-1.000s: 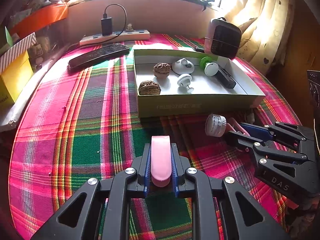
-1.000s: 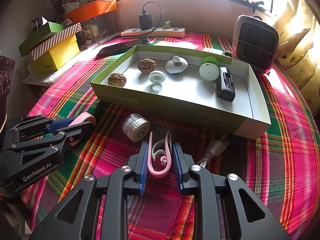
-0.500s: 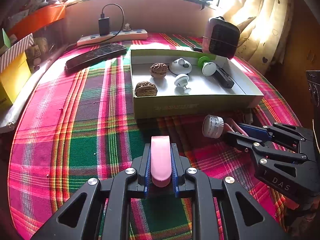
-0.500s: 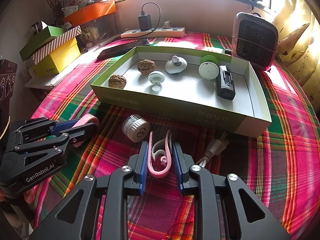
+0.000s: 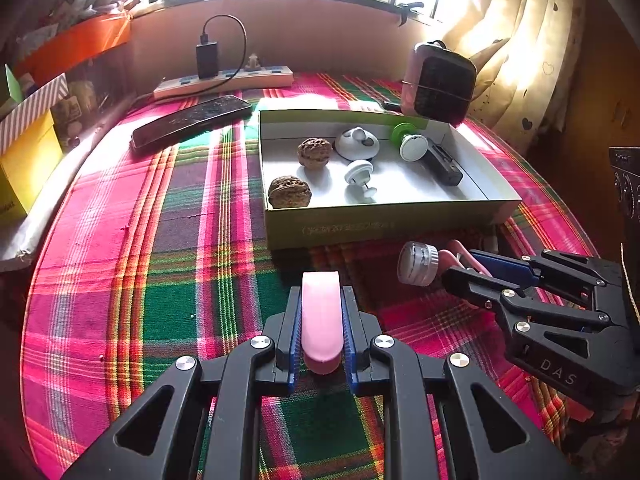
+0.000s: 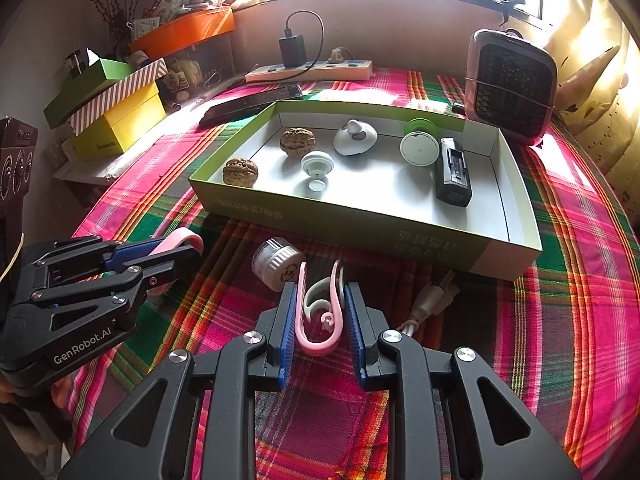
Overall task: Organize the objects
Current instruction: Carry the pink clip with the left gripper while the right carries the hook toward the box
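My left gripper [image 5: 321, 292] is shut on a flat pink strip [image 5: 321, 320] that sticks out past its fingertips, low over the plaid cloth. From the right wrist view the left gripper [image 6: 176, 252] shows at the left with the pink strip [image 6: 182, 238] in it. My right gripper [image 6: 320, 292] is shut on a pink U-shaped clip [image 6: 320, 320] with a white inner piece. The right gripper [image 5: 472, 268] is at the right of the left wrist view. A small ribbed jar [image 6: 278, 262] [image 5: 418, 263] lies just ahead of the right fingertips. Beyond stands a green-sided box [image 6: 360, 232] [image 5: 380, 224].
The box holds two walnuts [image 6: 240, 172], white knobs [image 6: 317, 166], a green-and-white disc [image 6: 419, 148] and a black block [image 6: 452, 172]. A white plug [image 6: 430, 300] lies at its front wall. A small heater [image 6: 510, 88], a power strip [image 6: 308, 72], a phone [image 5: 192, 122] and stacked boxes [image 6: 116, 108] ring the table.
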Available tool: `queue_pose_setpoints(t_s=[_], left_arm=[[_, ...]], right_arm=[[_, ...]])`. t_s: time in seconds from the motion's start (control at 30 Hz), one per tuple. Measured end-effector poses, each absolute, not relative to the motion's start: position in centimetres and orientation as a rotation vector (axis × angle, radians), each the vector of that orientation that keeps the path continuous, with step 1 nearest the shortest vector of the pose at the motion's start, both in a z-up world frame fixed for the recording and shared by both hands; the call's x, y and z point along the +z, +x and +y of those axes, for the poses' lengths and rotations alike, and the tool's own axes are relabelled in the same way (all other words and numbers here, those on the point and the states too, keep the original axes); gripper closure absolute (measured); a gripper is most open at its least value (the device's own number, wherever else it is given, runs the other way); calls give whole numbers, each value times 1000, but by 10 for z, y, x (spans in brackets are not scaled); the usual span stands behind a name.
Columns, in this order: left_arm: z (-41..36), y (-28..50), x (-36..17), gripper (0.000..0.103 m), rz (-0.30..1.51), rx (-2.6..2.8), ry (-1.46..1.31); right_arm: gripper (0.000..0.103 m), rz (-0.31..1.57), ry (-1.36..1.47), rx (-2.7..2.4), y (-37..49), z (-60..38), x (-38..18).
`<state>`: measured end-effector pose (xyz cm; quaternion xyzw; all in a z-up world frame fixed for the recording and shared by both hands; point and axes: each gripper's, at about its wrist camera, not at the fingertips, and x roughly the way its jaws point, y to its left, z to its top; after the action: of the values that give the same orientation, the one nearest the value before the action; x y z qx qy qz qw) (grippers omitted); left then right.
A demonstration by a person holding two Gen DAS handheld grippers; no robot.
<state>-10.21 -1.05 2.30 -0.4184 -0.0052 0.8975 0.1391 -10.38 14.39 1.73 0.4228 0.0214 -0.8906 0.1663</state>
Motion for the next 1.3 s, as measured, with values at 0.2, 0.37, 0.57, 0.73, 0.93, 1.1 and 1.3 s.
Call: queue_pose_setpoints(t_s=[0.2,0.37,0.57,0.73,0.93,1.1,1.3], left_arm=[[-7,-103,35,87,2,2595,-1176],[-4,-106,46,87,-5,2592,-1148],[1,-114,54,87,0,2587,-1130],[6,-124,59,87,-4,2579,-1117],[13,-138,60,87,0,2574,-1123],[16,-149,56,87,3,2573,-1143],[17,-164,51,87,-8,2570,-1166]], right_arm=[[79,43,1174,-2542,-102,147,27],[79,27,1150,-2550,-101,150,37],[79,9,1131,-2579,-107,159,47],[79,4,1113,-2595,-117,164,56],[79,6,1113,-2590,-136,166,61],[79,7,1129,-2580,-152,167,58],[79,-1,1162,-2557,-171,165,51]])
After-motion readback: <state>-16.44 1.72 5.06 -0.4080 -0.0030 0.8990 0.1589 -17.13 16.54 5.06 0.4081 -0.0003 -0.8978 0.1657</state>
